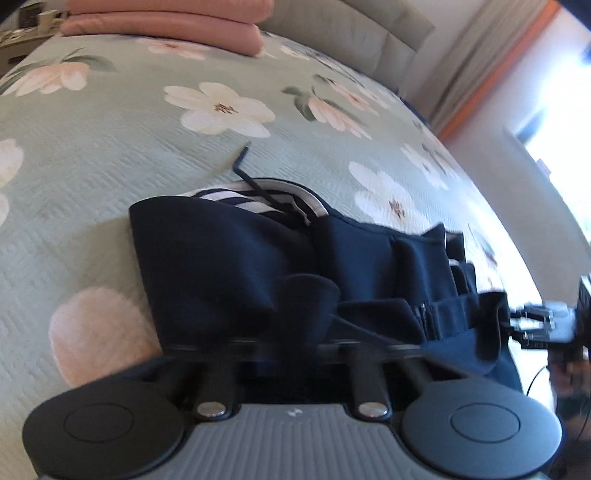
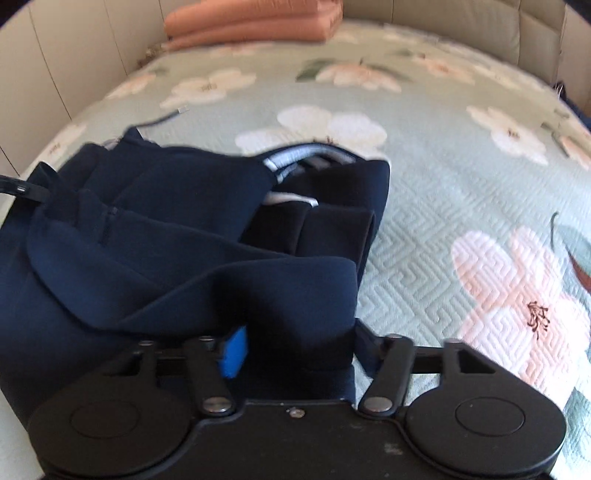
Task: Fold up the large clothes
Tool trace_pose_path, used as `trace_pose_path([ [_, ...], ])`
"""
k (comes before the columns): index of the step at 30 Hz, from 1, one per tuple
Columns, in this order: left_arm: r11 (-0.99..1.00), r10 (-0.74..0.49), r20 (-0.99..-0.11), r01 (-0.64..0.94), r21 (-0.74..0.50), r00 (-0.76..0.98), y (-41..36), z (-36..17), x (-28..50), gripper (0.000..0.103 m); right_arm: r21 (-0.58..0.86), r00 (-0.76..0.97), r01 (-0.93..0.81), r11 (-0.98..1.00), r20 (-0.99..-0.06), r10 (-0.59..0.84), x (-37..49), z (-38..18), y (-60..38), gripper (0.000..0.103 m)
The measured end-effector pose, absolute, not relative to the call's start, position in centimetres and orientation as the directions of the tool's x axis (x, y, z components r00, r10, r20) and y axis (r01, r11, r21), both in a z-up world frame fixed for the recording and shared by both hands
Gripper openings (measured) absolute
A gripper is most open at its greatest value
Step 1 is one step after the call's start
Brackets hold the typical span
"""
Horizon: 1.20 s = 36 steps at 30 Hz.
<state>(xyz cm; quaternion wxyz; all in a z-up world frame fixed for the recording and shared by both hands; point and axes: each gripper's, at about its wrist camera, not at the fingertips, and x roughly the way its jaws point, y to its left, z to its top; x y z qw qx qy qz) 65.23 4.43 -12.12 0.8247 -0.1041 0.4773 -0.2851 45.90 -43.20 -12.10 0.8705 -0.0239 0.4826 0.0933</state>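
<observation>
Both grippers – left (image 1: pixel 295 343), right (image 2: pixel 291 347) – sit buried in the navy garment (image 1: pixel 229 258) on the bedspread (image 1: pixel 110 147); finger spread hidden, grip unclear

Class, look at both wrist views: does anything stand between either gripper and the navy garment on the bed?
Nothing visible does. The navy garment lies bunched directly against the left gripper and the right gripper, hiding their fingertips.

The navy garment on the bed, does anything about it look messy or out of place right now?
Yes. The navy garment is bunched in uneven, overlapping folds rather than lying flat, and its drawstring trails loose onto the floral bedspread. The striped lining peeks out at the far edge. The pink blankets behind look neatly stacked.
</observation>
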Motion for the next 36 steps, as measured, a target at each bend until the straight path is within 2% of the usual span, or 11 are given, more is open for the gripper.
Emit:
trace_pose_path([
  [2, 0.817, -0.571, -0.705, 0.376, -0.438, 0.420, 4.4, -11.5, 64.0, 0.007, 0.036, 0.543, -0.189, 0.981, -0.829, 0.135, 44.5, -11.7, -42.8, 0.011],
  [5, 0.827, -0.559, -0.682, 0.383, -0.412, 0.472, 4.0, -9.9, 62.0, 0.006, -0.057, 0.601, -0.201, 0.978, -0.795, 0.077, 42.3, -10.5, -41.6, 0.008],
  [10, 0.808, -0.586, -0.566, 0.359, -0.467, 0.580, 5.4, -5.9, 61.2, 0.006, -0.110, 0.731, -0.152, 0.982, -0.681, 0.037, 41.2, -5.0, -41.2, 0.006],
  [14, 0.801, -0.565, -0.460, 0.323, -0.504, 0.685, 6.2, -2.8, 63.3, 0.006, -0.151, 0.826, -0.119, 0.981, -0.563, 0.014, 43.8, -1.3, -41.2, 0.006],
  [18, 0.825, -0.516, -0.401, 0.313, -0.470, 0.757, 5.4, -1.9, 67.3, 0.006, -0.202, 0.875, -0.069, 0.977, -0.482, -0.038, 48.4, -1.3, -40.5, 0.006],
  [21, 0.875, -0.451, -0.473, 0.270, -0.402, 0.757, 3.6, -4.7, 70.8, 0.006, -0.148, 0.843, -0.033, 0.988, -0.535, -0.052, 52.9, -4.6, -40.5, 0.006],
  [27, 0.946, -0.316, -0.644, 0.179, -0.270, 0.697, 0.7, -13.7, 74.5, 0.008, -0.112, 0.667, -0.025, 0.993, -0.742, -0.067, 59.1, -14.7, -40.3, 0.007],
  [29, 0.953, -0.293, -0.670, 0.151, -0.263, 0.683, 0.7, -15.1, 75.2, 0.013, -0.101, 0.636, -0.016, 0.995, -0.768, -0.068, 59.5, -15.9, -40.3, 0.007],
  [32, 0.967, -0.243, -0.696, 0.111, -0.230, 0.675, 1.0, -15.5, 76.0, 0.031, -0.093, 0.618, -0.010, 0.996, -0.783, -0.067, 60.2, -15.8, -40.6, 0.008],
  [35, 0.988, -0.153, -0.693, 0.083, -0.133, 0.704, 1.1, -14.3, 75.9, 0.027, -0.107, 0.599, 0.037, 0.994, -0.793, -0.108, 59.3, -14.7, -41.4, 0.035],
  [36, 0.992, -0.121, -0.681, 0.076, -0.096, 0.722, 1.3, -13.5, 75.5, 0.026, -0.126, 0.591, 0.082, 0.989, -0.793, -0.150, 58.7, -14.1, -42.3, 0.058],
])
